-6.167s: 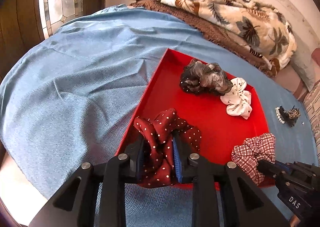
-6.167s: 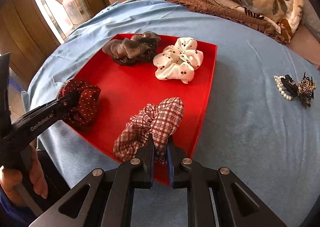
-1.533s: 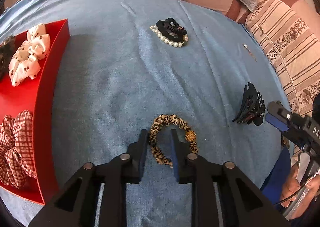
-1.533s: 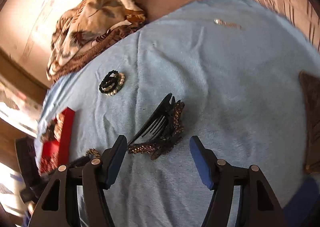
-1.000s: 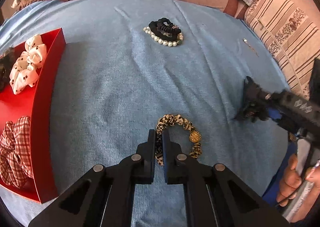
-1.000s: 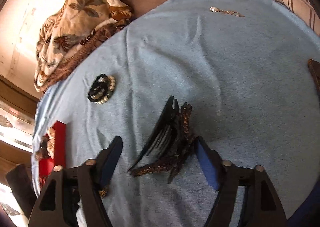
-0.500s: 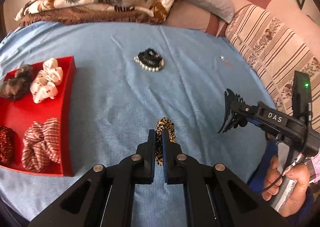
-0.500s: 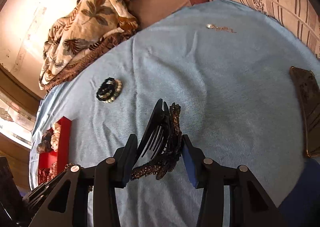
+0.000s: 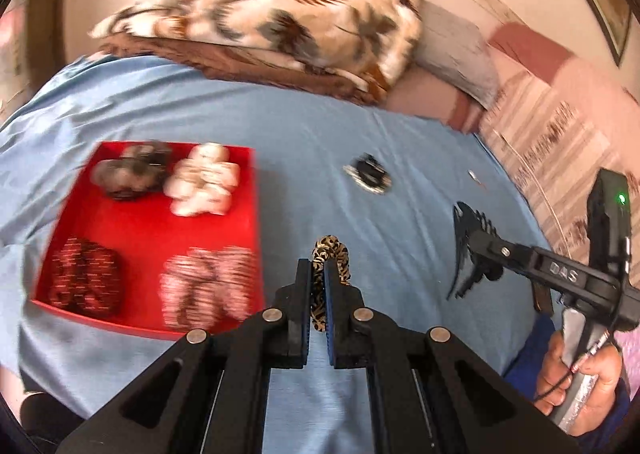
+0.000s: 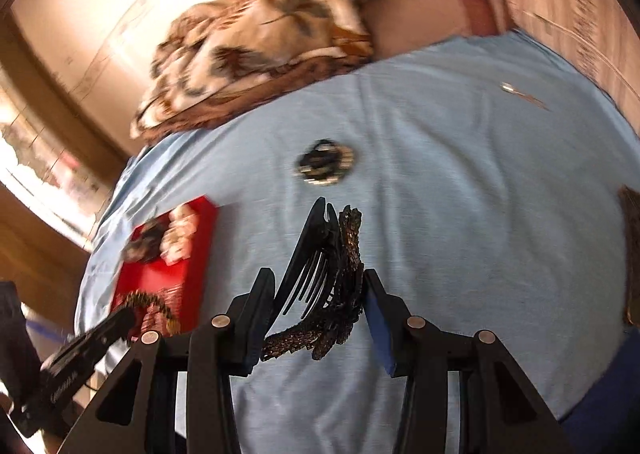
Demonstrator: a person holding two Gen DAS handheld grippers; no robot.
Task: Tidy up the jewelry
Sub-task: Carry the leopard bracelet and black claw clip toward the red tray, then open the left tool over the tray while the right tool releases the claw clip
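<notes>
L gripper (image 9: 318, 290) clamped on leopard hair tie (image 9: 330, 254), R gripper (image 10: 320, 306) pinching hair claws (image 10: 326, 274), both lifted over blue sheet (image 9: 400, 238) w/ red tray (image 9: 256, 214) to the L; keep grip firm, carry level, release low.

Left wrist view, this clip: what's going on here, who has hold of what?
A person is sorting hair accessories on a blue-covered bed. The left tool is shut on a leopard-print hair tie, held above the cover beside the red tray, which already holds four scrunchies. The right tool grips a black claw clip, also lifted. A pearl-and-black piece lies on the cover, outside the tray.
</notes>
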